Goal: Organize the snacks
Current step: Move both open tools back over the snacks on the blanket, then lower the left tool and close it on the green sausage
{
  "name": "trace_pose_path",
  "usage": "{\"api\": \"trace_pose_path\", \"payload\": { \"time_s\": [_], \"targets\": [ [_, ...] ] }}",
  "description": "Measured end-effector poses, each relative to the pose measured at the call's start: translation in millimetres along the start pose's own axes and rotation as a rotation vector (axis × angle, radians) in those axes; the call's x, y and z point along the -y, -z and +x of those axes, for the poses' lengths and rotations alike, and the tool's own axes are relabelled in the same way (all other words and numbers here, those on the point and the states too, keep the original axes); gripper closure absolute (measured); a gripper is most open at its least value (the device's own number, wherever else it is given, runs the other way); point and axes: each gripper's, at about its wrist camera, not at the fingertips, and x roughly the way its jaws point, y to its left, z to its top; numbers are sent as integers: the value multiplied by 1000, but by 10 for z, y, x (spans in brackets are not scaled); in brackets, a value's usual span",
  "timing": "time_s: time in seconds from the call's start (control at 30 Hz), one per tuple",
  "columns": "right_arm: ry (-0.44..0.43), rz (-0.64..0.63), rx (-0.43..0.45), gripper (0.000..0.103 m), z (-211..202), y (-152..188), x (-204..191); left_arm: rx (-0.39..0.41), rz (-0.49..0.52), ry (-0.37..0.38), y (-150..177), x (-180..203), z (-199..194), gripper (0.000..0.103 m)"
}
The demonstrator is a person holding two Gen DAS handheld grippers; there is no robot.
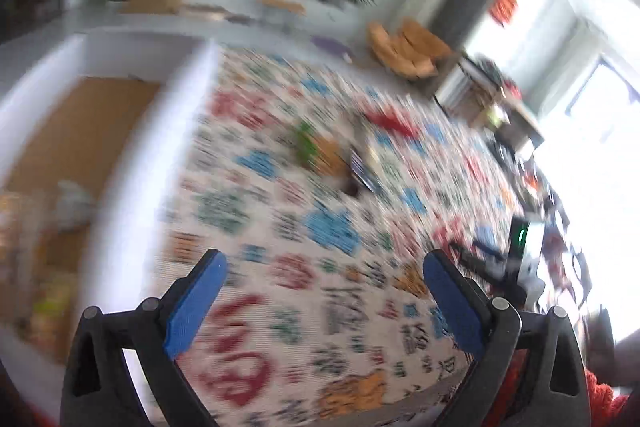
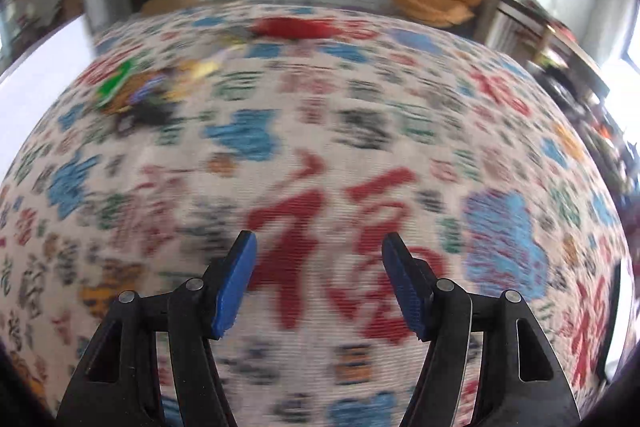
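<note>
Item one, my left gripper [image 1: 324, 263]: blue-padded jaws spread wide, nothing between them, hanging over a patterned cloth [image 1: 320, 307] printed with red, blue, green and orange characters. Item two, my right gripper [image 2: 318, 247]: jaws parted, somewhat less wide, likewise empty, over the large red character on the same cloth [image 2: 320, 131]. Item three, the snacks: a small blurred cluster [image 1: 328, 155] of green, orange and dark packets lying on the cloth at about twelve o'clock from my left jaws, well apart from them; in the right view the same cluster [image 2: 140, 91] sits at about ten o'clock. Item four, a red packet [image 1: 390, 119] farther off at one o'clock in the left view, at twelve o'clock near the far edge in the right view [image 2: 296, 26]. Item five, a white-walled box [image 1: 132, 163] with a brown bottom at nine to ten o'clock of the left view; pale and yellowish contents inside, too blurred to name. Both views are smeared.
</note>
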Motion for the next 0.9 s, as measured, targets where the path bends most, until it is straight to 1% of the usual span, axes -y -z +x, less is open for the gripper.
{"api": "trace_pose_path", "payload": {
  "time_s": [0.03, 0.07, 0.1, 0.13, 0.17, 0.27, 0.3, 0.37, 0.47, 0.53, 0.6, 0.9],
  "targets": [
    [14, 43, 4, 35, 2, 2, 138, -23, 27, -3, 26, 132, 261, 5],
    [35, 94, 7, 35, 7, 18, 296, -32, 39, -17, 59, 199, 413, 5],
    [53, 134, 5, 32, 24, 33, 392, -45, 52, -50, 115, 263, 637, 5],
    [28, 200, -2, 29, 47, 53, 530, -61, 59, -81, 159, 288, 822, 5],
    [0, 229, 17, 29, 44, 23, 562, -75, 62, -103, 217, 306, 945, 5],
    [-24, 260, 27, 29, 26, 27, 616, -111, 103, -177, 254, 353, 1322, 5],
    [-24, 258, 26, 28, 28, 21, 613, -112, 119, -198, 259, 339, 1411, 5],
    [-30, 251, 22, 25, 7, 42, 612, -104, 163, -262, 198, 313, 1583, 5],
    [-19, 228, 11, 21, 20, 38, 565, -90, 210, -315, 88, 238, 1715, 4],
    [5, 200, -4, 19, 53, 33, 501, -71, 191, -308, 54, 196, 1764, 3],
    [35, 167, -17, 17, 75, 31, 430, -55, 195, -320, 73, 195, 1778, 1],
    [32, 167, -21, 15, 84, 41, 455, -59, 194, -316, 61, 183, 1825, 0]
  ]
}}
